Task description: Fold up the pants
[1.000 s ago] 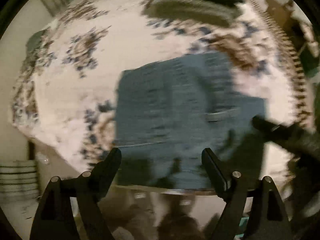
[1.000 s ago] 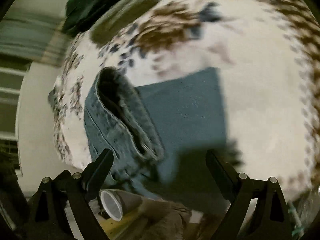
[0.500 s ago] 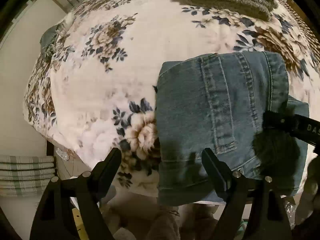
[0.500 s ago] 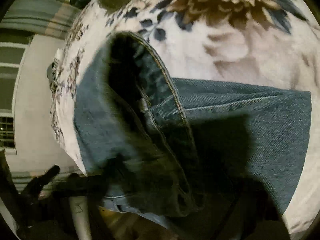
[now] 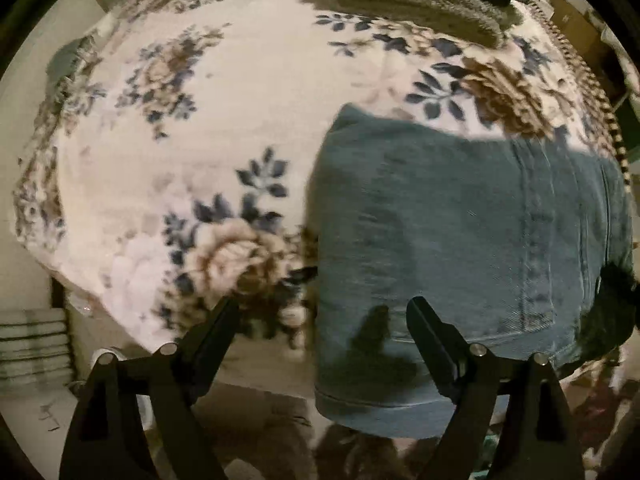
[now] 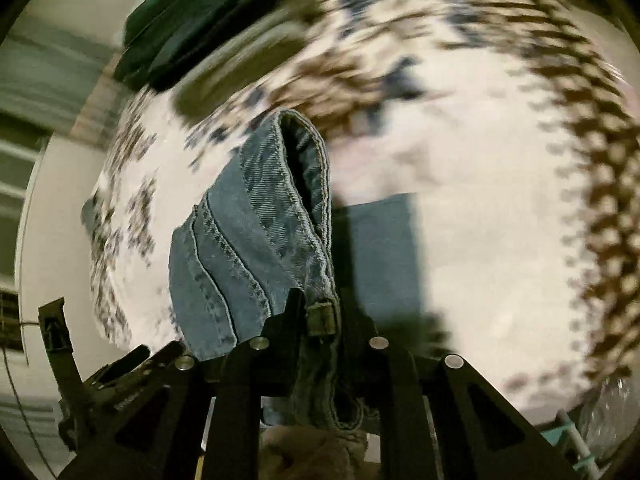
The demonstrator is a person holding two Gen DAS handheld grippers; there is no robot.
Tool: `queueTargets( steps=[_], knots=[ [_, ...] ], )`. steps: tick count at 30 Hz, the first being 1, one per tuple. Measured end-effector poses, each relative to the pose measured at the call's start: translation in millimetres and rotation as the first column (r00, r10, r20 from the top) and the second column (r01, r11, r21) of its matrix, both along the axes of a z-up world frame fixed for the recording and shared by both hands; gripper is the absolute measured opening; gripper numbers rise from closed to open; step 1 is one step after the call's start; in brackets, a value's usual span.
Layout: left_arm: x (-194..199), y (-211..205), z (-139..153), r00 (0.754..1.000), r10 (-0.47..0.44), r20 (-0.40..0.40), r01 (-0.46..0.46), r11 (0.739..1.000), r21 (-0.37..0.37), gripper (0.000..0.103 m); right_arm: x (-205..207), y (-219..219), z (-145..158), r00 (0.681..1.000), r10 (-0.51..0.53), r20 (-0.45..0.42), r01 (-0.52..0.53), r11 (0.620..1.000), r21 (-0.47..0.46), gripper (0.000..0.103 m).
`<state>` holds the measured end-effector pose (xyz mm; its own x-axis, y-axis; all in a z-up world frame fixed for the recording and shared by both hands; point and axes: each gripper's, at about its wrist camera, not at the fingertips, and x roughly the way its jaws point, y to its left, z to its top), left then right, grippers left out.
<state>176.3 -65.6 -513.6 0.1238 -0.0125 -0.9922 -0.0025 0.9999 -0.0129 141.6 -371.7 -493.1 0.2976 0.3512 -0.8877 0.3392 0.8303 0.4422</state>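
Right gripper point(image 6: 320, 316) fingers, wide apart a second ago, are closing on the jeans point(image 6: 256, 240) waistband between them, while the left gripper point(image 5: 322, 322) fingers stay spread above the hem, ready for the fold.

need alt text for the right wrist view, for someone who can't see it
The right gripper, its jaws closing, pinches the waistband edge of folded blue denim jeans, lifting it off a cream floral blanket. Dark green folded fabric lies at the blanket's far side; the picture is motion-blurred.
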Motion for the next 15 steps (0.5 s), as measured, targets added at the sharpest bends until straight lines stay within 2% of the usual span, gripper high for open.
queueTargets(
  steps=[4, 7, 9, 10, 11, 13, 15],
  knots=[
    [4.4, -6.7, -4.6, 1.0, 0.021, -0.01, -0.021, 0.999, -0.042, 0.085, -24.9, -48.3, -14.0, 0.994, -0.089, -0.065, 0.089, 0.996, -0.006, 0.017],
    [9.9, -14.9, -6.6, 1.0, 0.021, -0.001, -0.021, 0.998, -0.06, 0.085, -34.8, -54.0, -37.0, 0.99, -0.07, -0.119, 0.069, 0.998, -0.013, 0.017],
    [16.8, -21.0, -9.9, 1.0, 0.014, 0.004, -0.014, 0.998, -0.058, 0.085, -39.3, -57.3, -55.9, 0.98, -0.085, -0.18, 0.087, 0.996, 0.002, 0.029],
    [19.9, -22.4, -11.5, 1.0, 0.012, 0.003, -0.012, 0.998, -0.057, 0.085, -40.6, -60.1, -63.3, 0.973, -0.092, -0.211, 0.093, 0.996, -0.003, 0.046],
    [24.5, -24.3, -13.1, 1.0, 0.012, 0.004, -0.012, 0.998, -0.061, 0.085, -41.6, -63.7, -68.3, 0.967, -0.095, -0.237, 0.096, 0.995, -0.008, 0.058],
    [34.8, -28.0, -15.1, 1.0, 0.016, 0.002, -0.016, 0.997, -0.073, 0.085, -42.4, -69.4, -70.5, 0.959, -0.11, -0.261, 0.11, 0.994, -0.012, 0.07],
    [48.7, -31.5, -15.5, 1.0, 0.025, 0.015, -0.024, 0.996, -0.088, 0.085, -41.1, -78.8, -63.2, 0.958, -0.149, -0.246, 0.153, 0.988, 0.001, 0.07]
  ],
)
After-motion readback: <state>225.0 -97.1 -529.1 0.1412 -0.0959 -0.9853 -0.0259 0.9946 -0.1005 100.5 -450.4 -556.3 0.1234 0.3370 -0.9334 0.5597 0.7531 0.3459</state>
